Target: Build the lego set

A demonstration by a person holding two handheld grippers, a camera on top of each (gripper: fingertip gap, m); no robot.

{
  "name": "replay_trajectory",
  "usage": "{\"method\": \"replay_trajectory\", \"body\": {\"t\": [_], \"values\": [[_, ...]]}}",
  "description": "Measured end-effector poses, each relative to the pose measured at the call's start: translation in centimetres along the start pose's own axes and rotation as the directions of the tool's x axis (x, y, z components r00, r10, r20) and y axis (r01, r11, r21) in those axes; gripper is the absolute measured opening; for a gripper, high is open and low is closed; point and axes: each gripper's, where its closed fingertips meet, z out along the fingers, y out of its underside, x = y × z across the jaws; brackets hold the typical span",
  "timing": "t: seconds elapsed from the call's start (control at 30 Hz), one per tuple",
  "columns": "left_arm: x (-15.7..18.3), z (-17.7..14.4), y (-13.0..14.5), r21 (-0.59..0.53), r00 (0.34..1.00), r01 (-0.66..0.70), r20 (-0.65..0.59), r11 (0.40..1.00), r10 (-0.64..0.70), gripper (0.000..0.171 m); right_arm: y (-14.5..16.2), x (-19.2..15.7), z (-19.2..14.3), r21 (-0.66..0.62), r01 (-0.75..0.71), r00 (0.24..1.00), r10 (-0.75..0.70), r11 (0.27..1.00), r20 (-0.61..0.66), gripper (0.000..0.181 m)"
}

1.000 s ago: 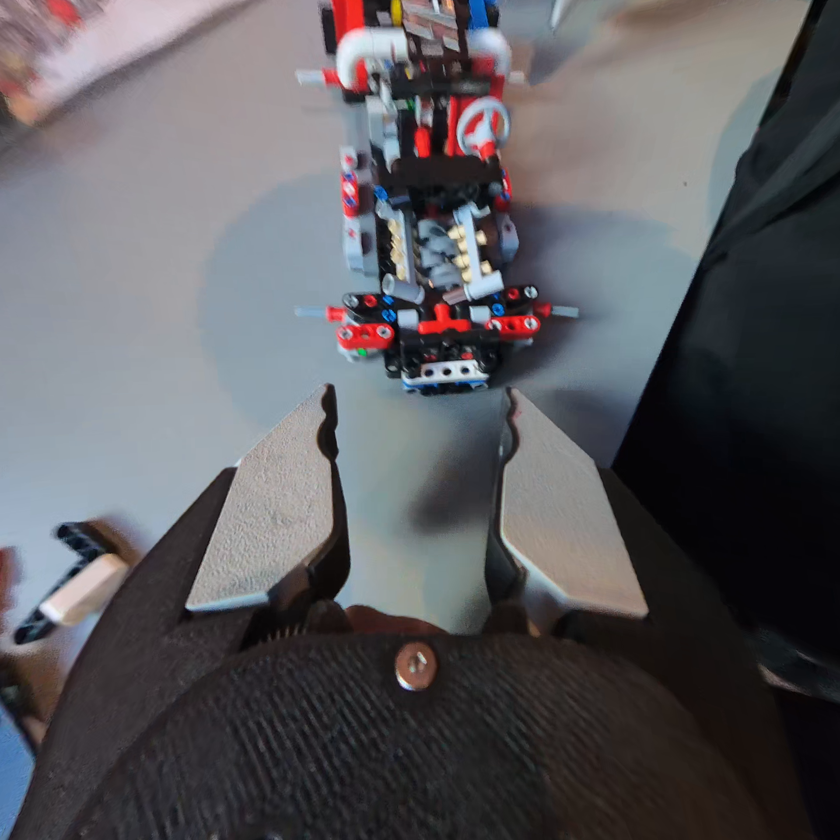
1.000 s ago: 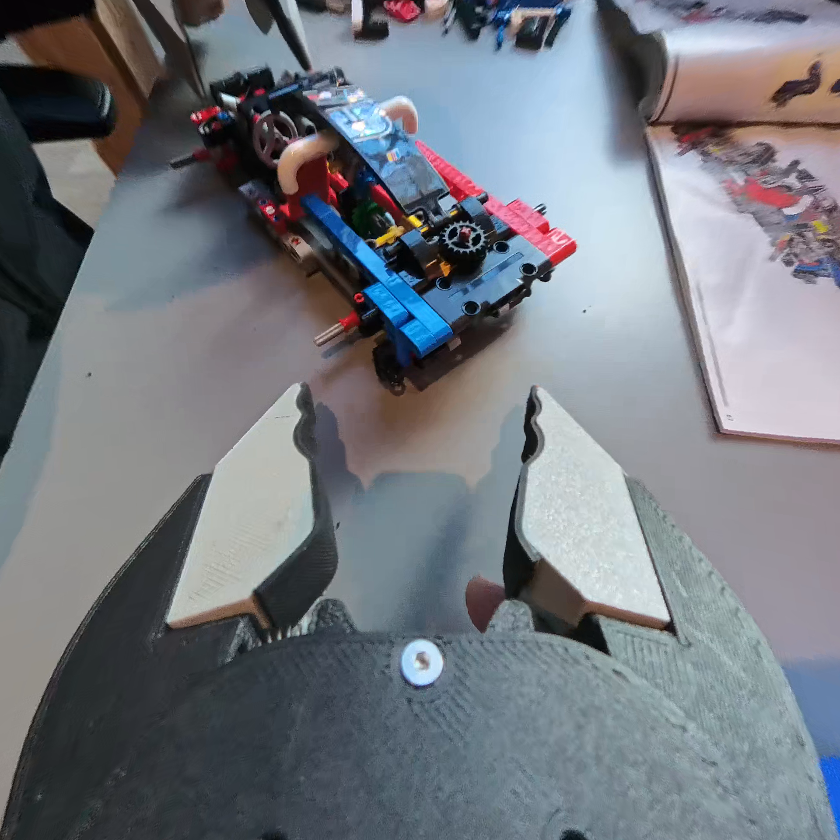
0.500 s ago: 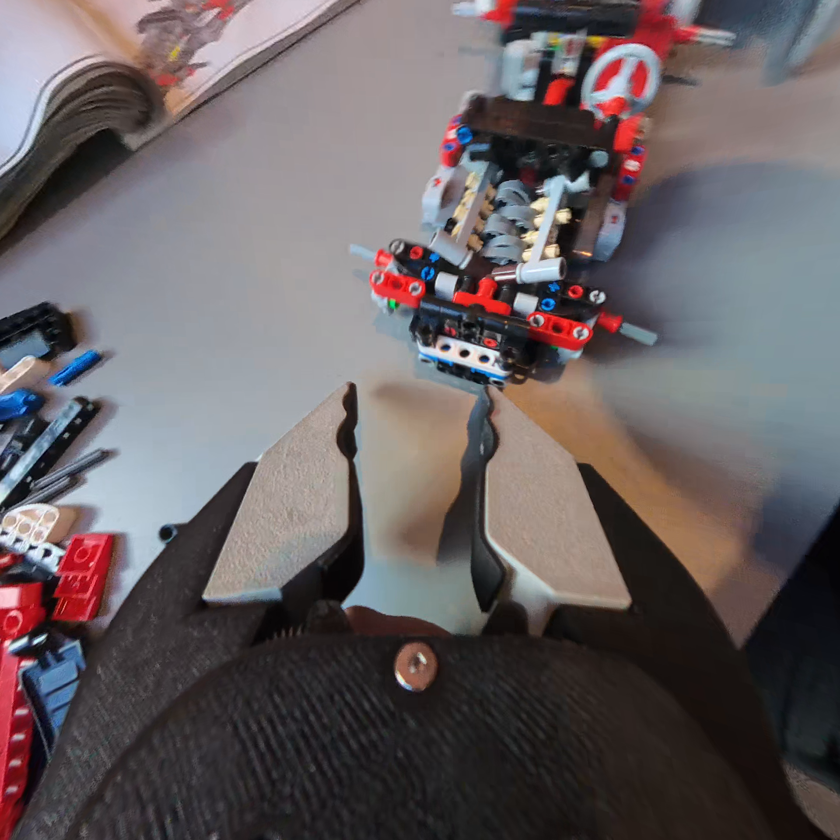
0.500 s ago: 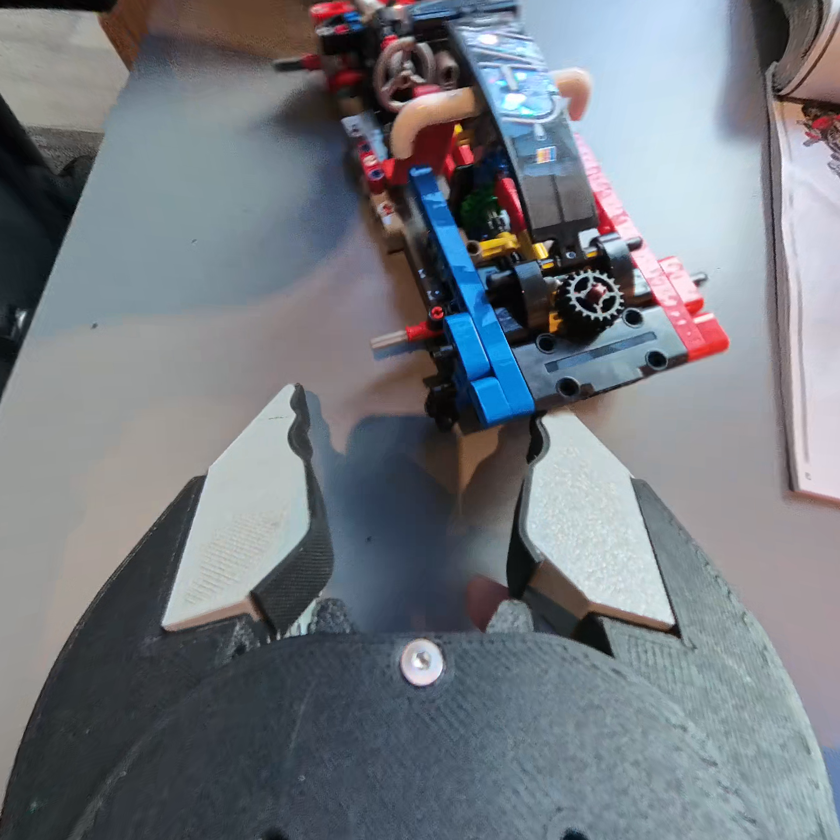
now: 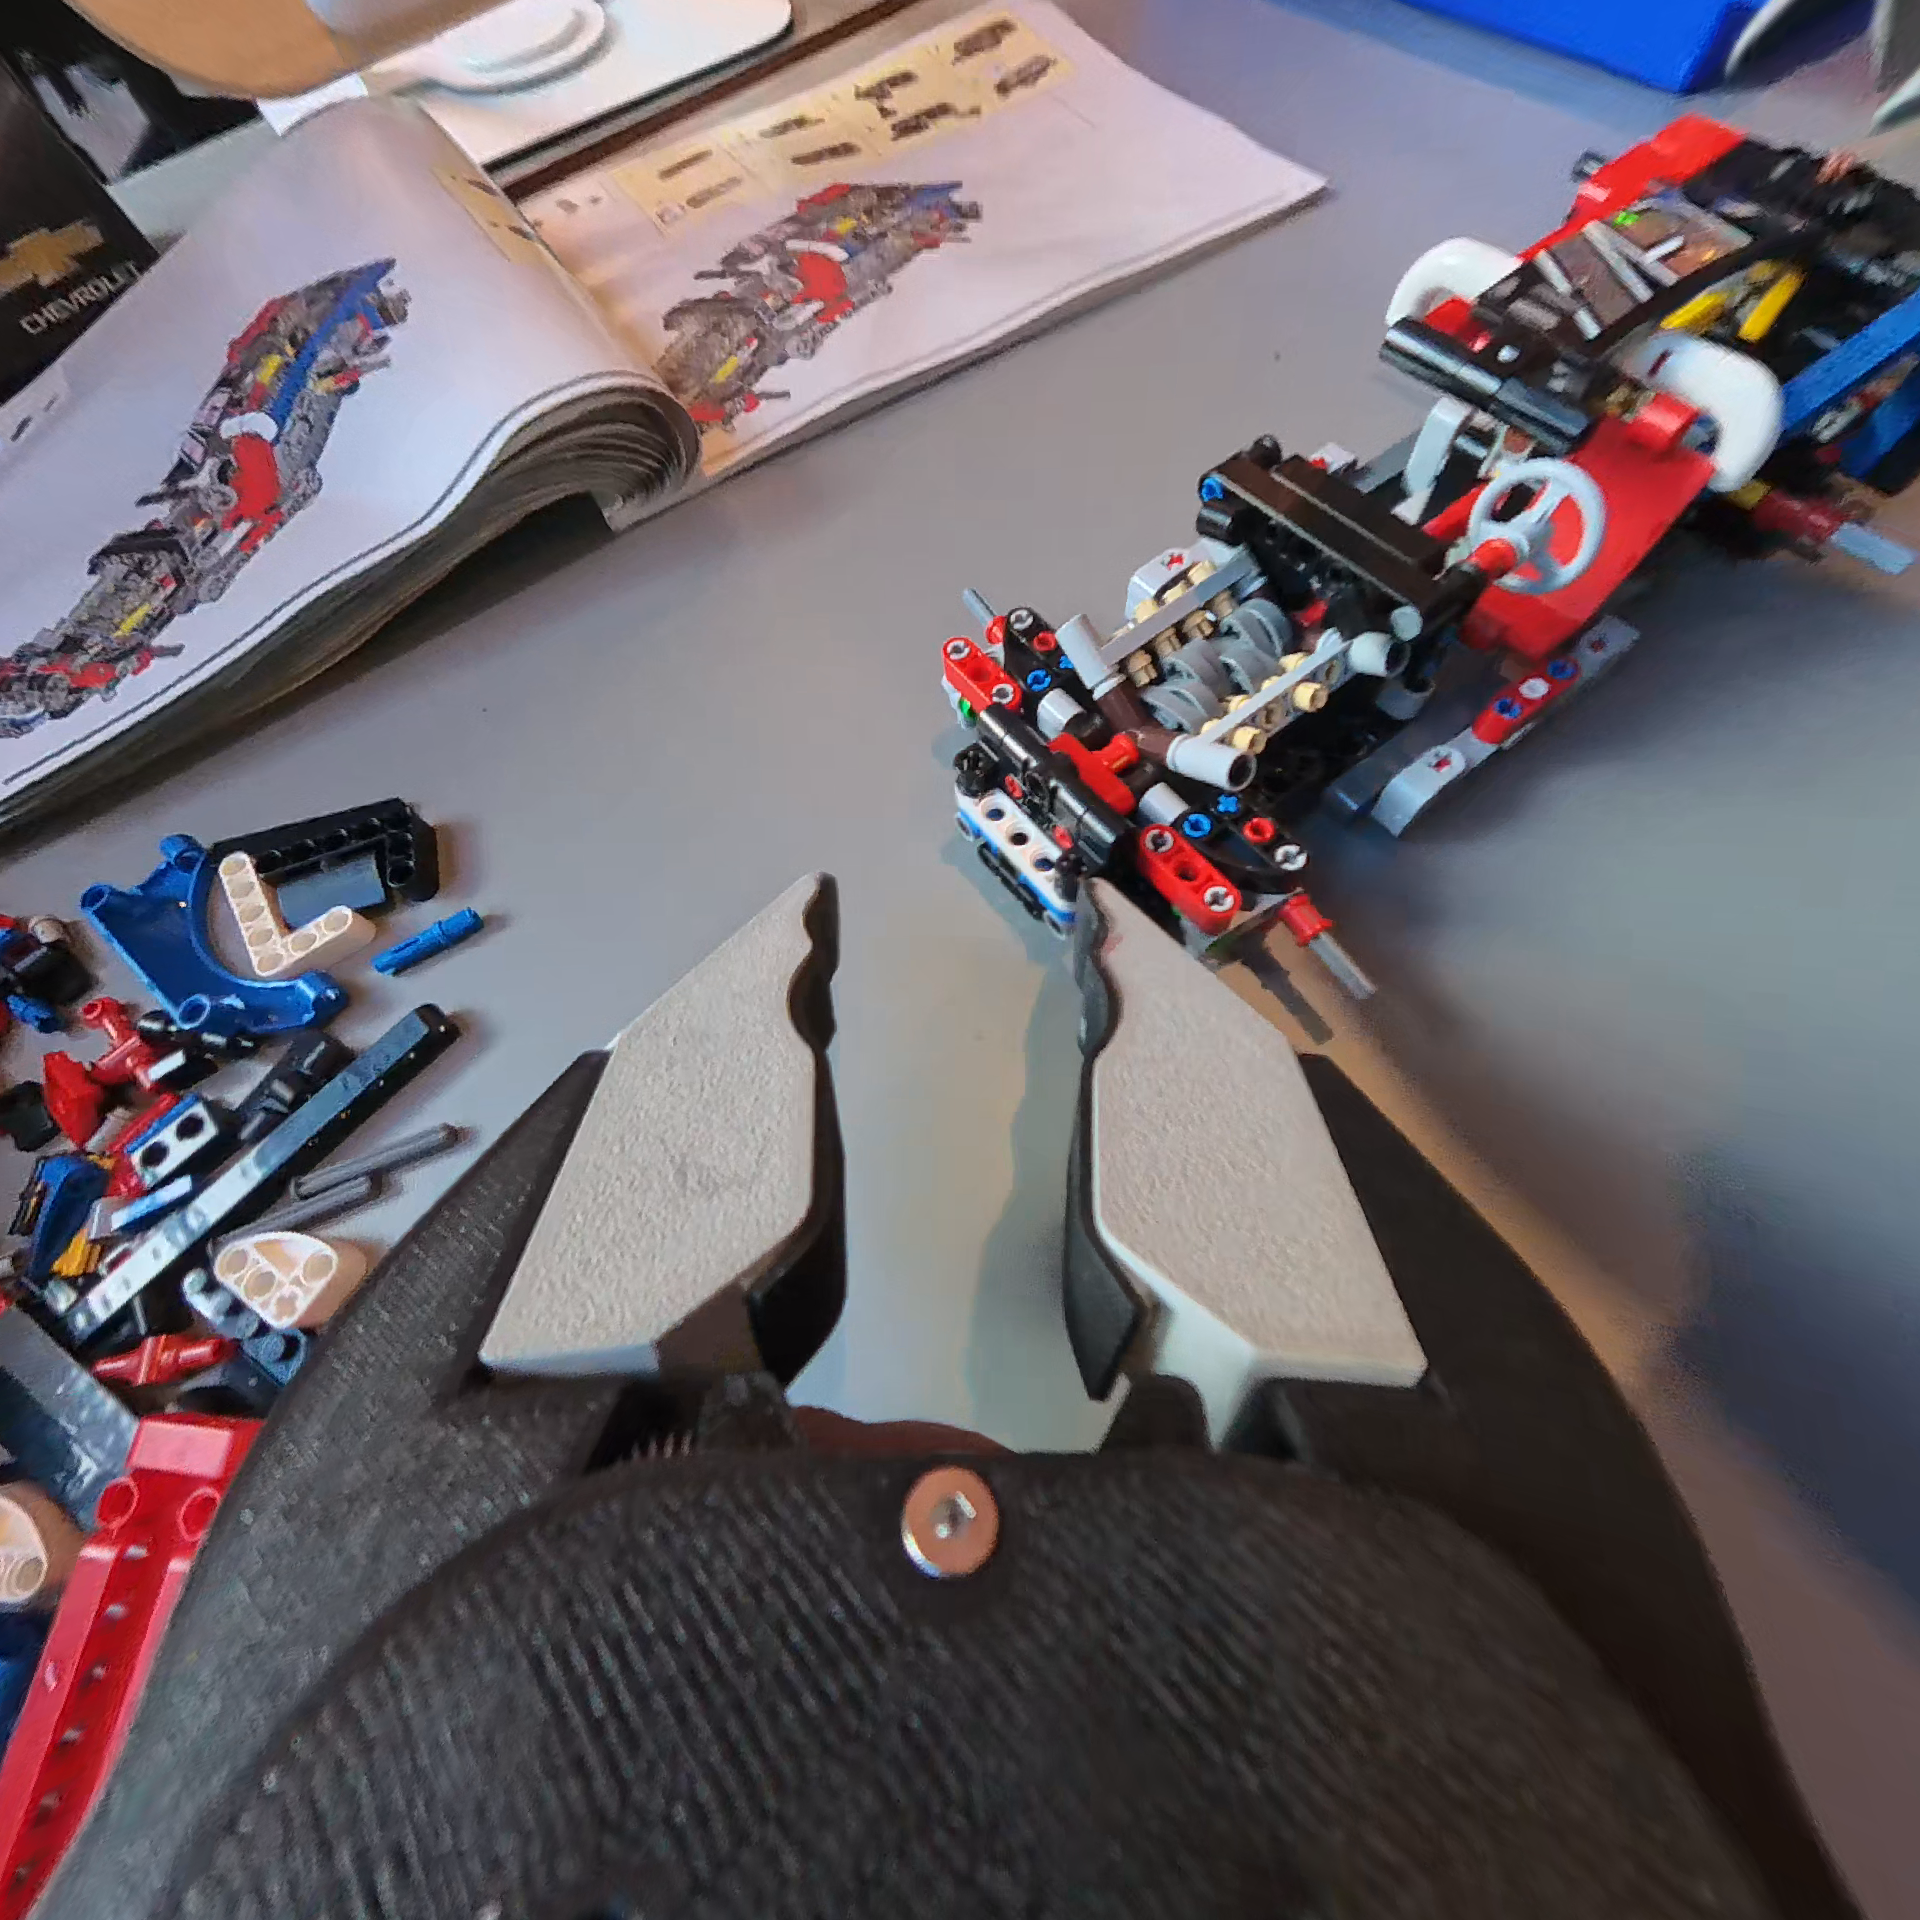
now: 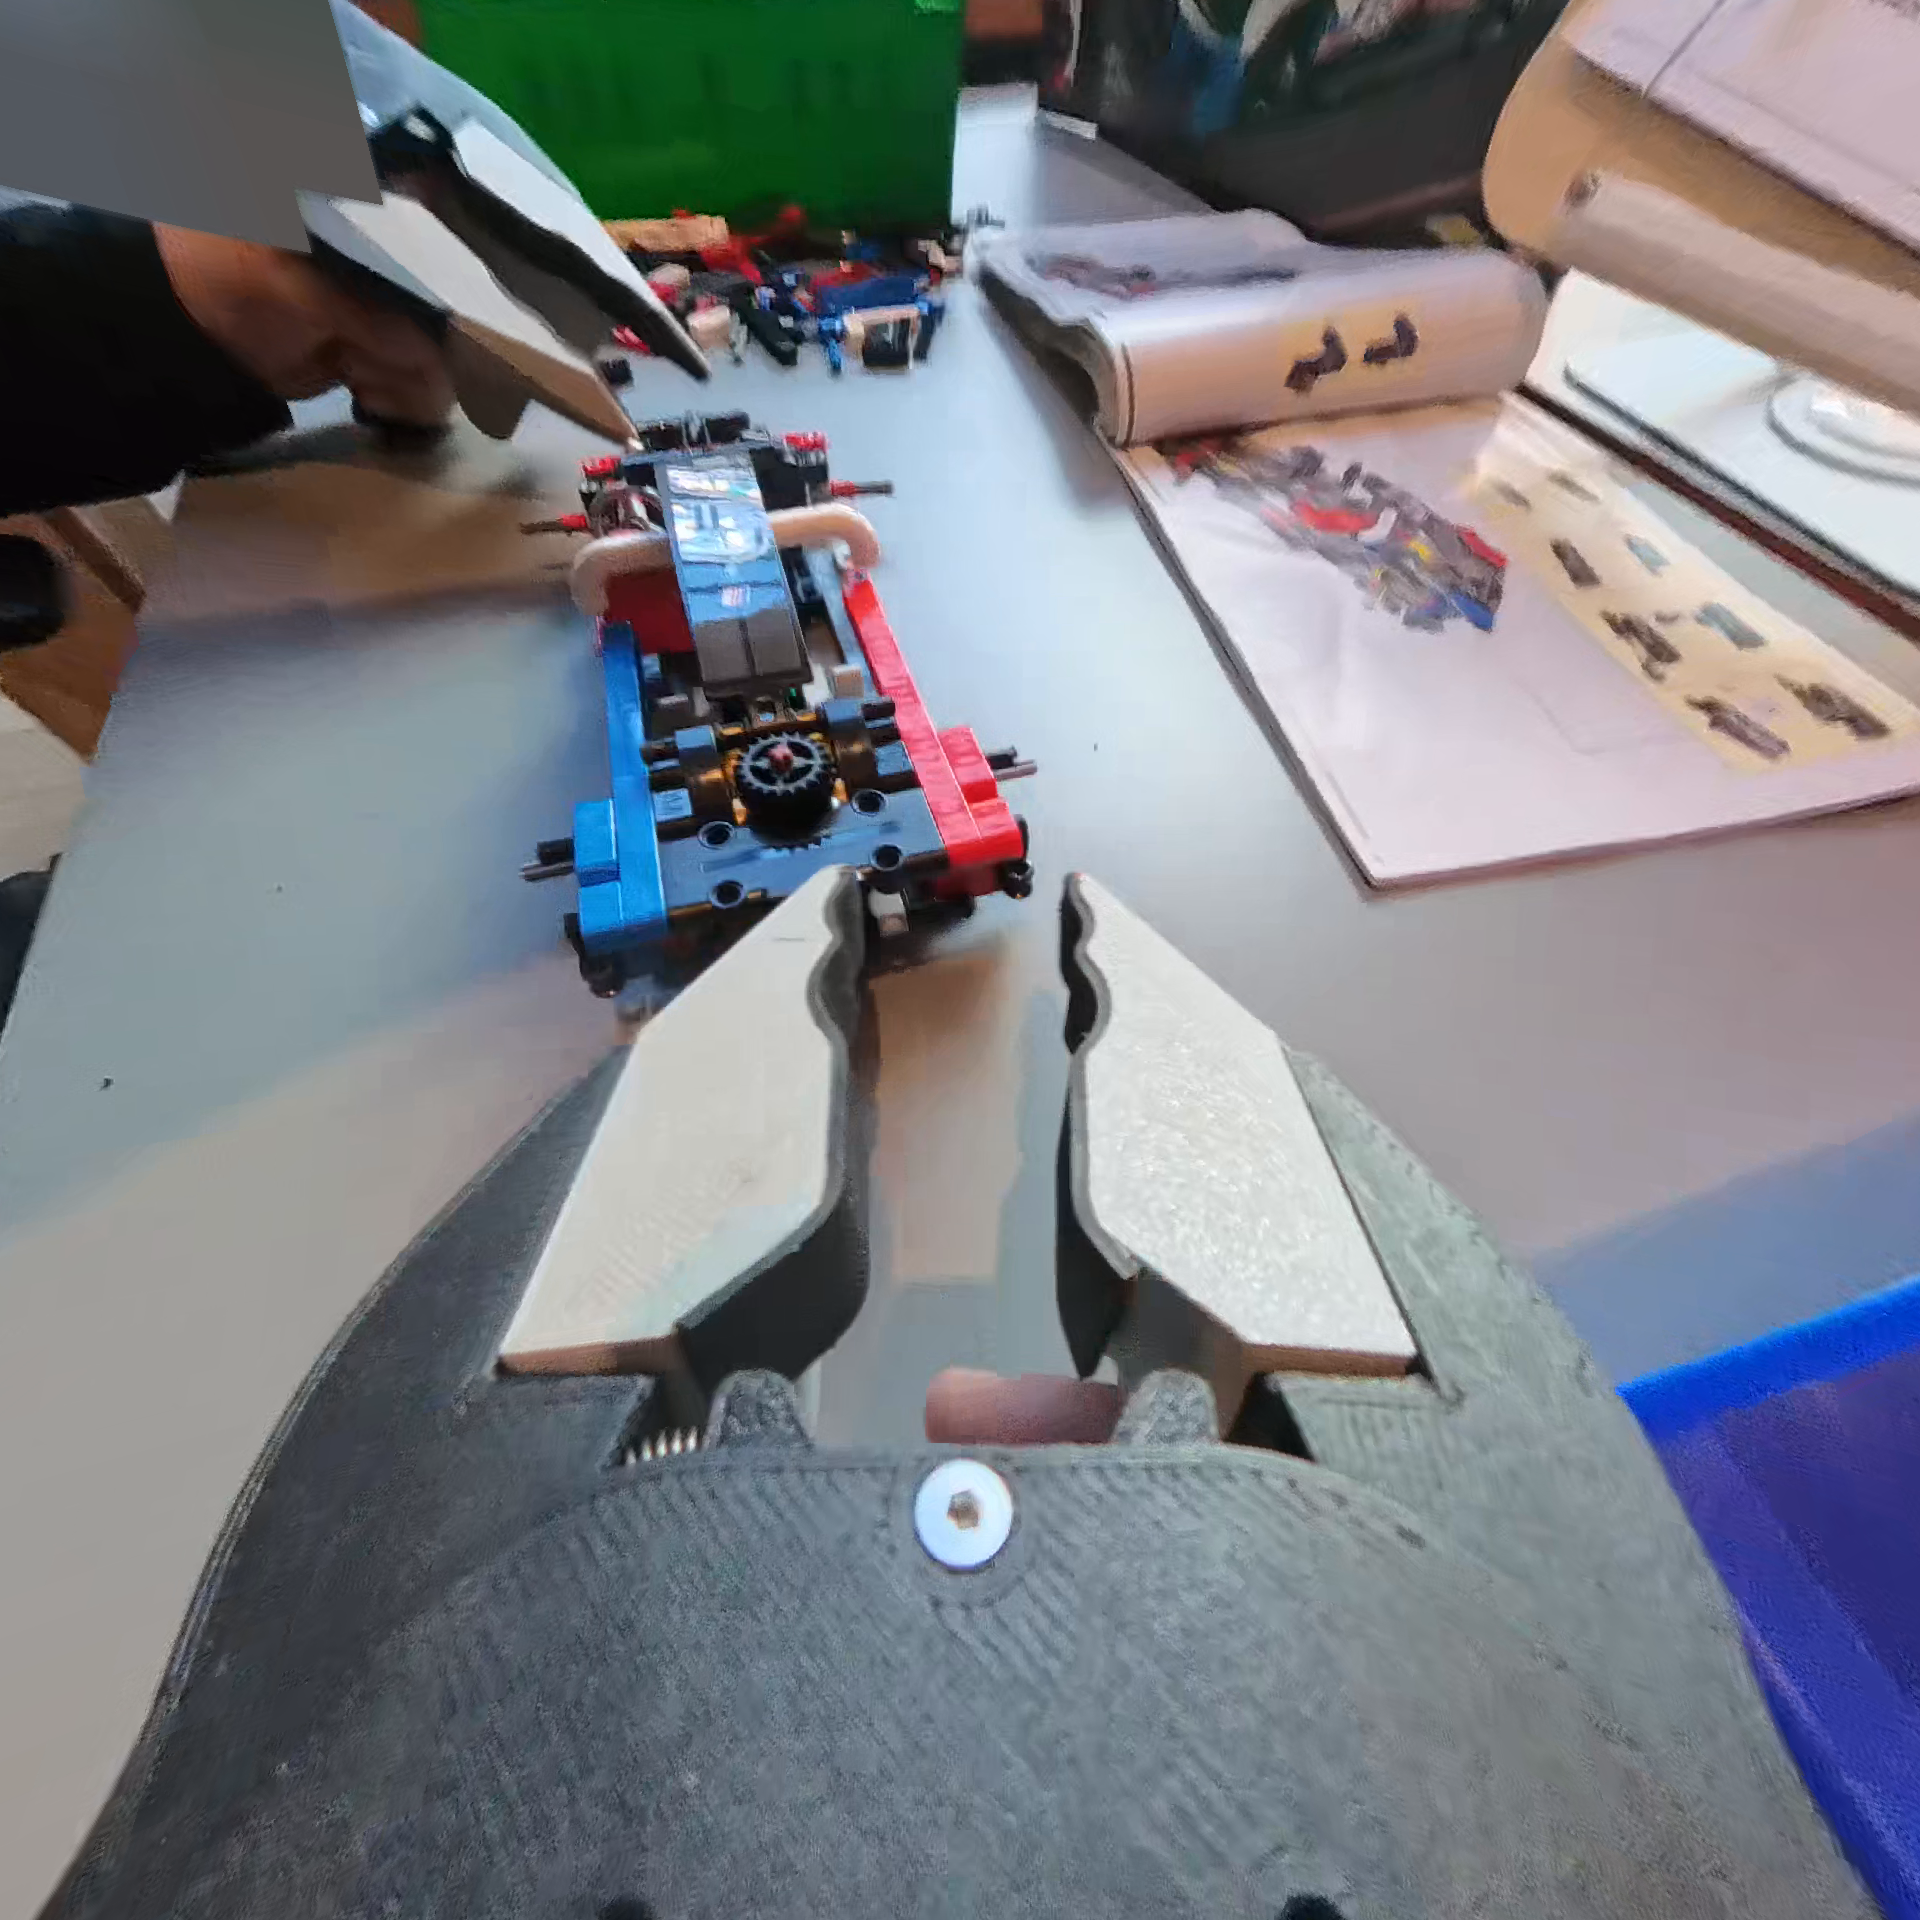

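Observation:
The part-built lego car (image 5: 1351,675), in red, blue and black, lies on the grey table (image 5: 727,675). In the left wrist view its front end with the engine faces me. My left gripper (image 5: 956,925) is open and empty, with its right fingertip (image 5: 1101,935) right beside the car's front bumper. In the right wrist view the car (image 6: 769,707) shows its rear with a black gear. My right gripper (image 6: 956,904) is open and empty, and its left fingertip (image 6: 831,904) is at the rear edge. The left gripper (image 6: 520,291) shows at the car's far end.
An open instruction booklet (image 5: 520,364) lies to the far left of the car and also shows in the right wrist view (image 6: 1455,675). A pile of loose lego parts (image 5: 208,1091) lies to the left. A green box (image 6: 707,104) stands at the back and a blue bin (image 6: 1818,1558) sits at the near right. Spacing between my two grippers at the tips: around 30 cm.
My right gripper has moved up to the car's rear and its jaws have narrowed. My left gripper has swung left, so the car now sits to its right, with the parts pile in view.

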Motion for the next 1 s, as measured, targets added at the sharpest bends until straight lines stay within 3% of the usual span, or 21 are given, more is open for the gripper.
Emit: {"method": "replay_trajectory", "body": {"t": [0.1,0.37,0.47,0.63,0.73,0.83,0.87,0.93,1.0], "values": [[-0.2,-0.3,-0.7,0.051,1.000,0.010,0.003,0.999,-0.010,0.036,0.2,-0.2,0.2,-0.015,0.004,0.999,-0.003,1.000,0.032,0.000],[-0.4,-0.6,-2.4,0.157,1.000,-0.017,0.022,0.987,0.014,0.027,-0.5,1.5,-0.2,0.041,0.060,0.997,-0.058,0.997,-0.048,0.000],[-0.5,-0.9,-3.7,0.243,0.999,-0.035,0.037,0.969,0.026,0.023,-0.9,2.0,-0.5,0.069,0.038,0.998,-0.036,0.997,-0.042,0.000],[-2.0,-0.7,-5.2,0.325,0.997,0.069,0.014,0.943,-0.078,0.021,-1.3,2.6,-0.8,0.104,0.011,0.999,-0.006,0.995,-0.048,0.000],[-2.5,0.3,-9.4,0.382,0.997,0.081,-0.030,0.921,-0.075,0.011,-1.9,3.8,-0.6,0.129,0.024,0.992,-0.008,0.991,-0.122,0.000],[-1.4,4.6,-14.0,0.166,0.987,-0.070,-0.128,0.984,0.092,0.026,-3.3,4.9,1.1,0.104,-0.024,0.991,0.038,0.994,-0.131,0.011],[-1.7,6.4,-15.3,0.121,0.977,-0.165,-0.113,0.979,0.179,0.024,-3.8,5.4,2.0,0.080,-0.039,0.990,0.049,0.996,-0.131,0.015],[-3.2,10.5,-17.6,0.111,0.938,-0.335,-0.057,0.936,0.342,0.003,-5.1,7.0,4.1,0.035,-0.022,0.984,0.028,0.999,-0.175,0.015],[-6.0,14.9,-17.6,-0.002,0.915,-0.403,-0.016,0.915,0.403,0.000,-6.1,9.1,6.6,-0.022,0.003,0.972,-0.008,1.000,-0.235,0.019]]}}
